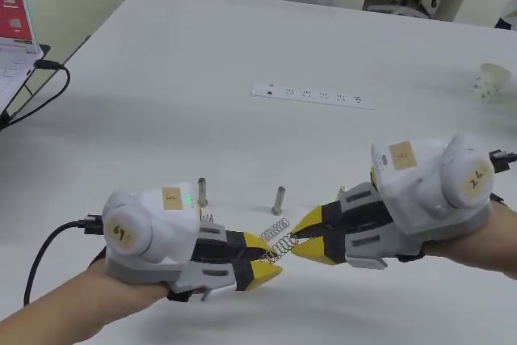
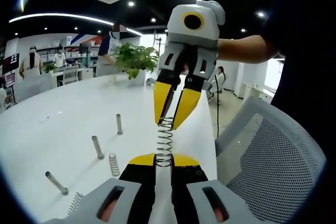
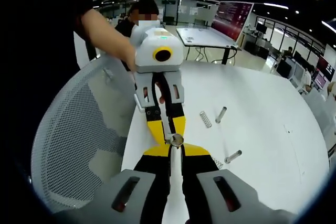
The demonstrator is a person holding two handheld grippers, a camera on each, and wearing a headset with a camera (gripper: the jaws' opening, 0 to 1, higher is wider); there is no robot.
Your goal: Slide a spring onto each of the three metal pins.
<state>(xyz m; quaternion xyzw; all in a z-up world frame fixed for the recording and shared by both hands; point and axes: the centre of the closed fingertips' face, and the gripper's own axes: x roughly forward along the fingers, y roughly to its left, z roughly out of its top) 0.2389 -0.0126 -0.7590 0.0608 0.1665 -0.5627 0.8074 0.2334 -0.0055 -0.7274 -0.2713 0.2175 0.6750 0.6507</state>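
Left gripper (image 2: 164, 160) pinching spring (image 2: 165, 141) | right gripper (image 2: 169, 123) pinching its other end

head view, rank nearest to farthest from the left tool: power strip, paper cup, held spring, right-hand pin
1. spring, gripped in the left tool
2. right-hand pin, just beyond
3. power strip, mid-table
4. paper cup, far right

Spring (image 1: 275, 230) lower centre, between tips of left gripper (image 1: 274, 265) and right gripper (image 1: 293, 241). Pins (image 1: 279, 199) just behind. Power strip (image 1: 313, 95) above centre, cup (image 1: 490, 82) upper right.
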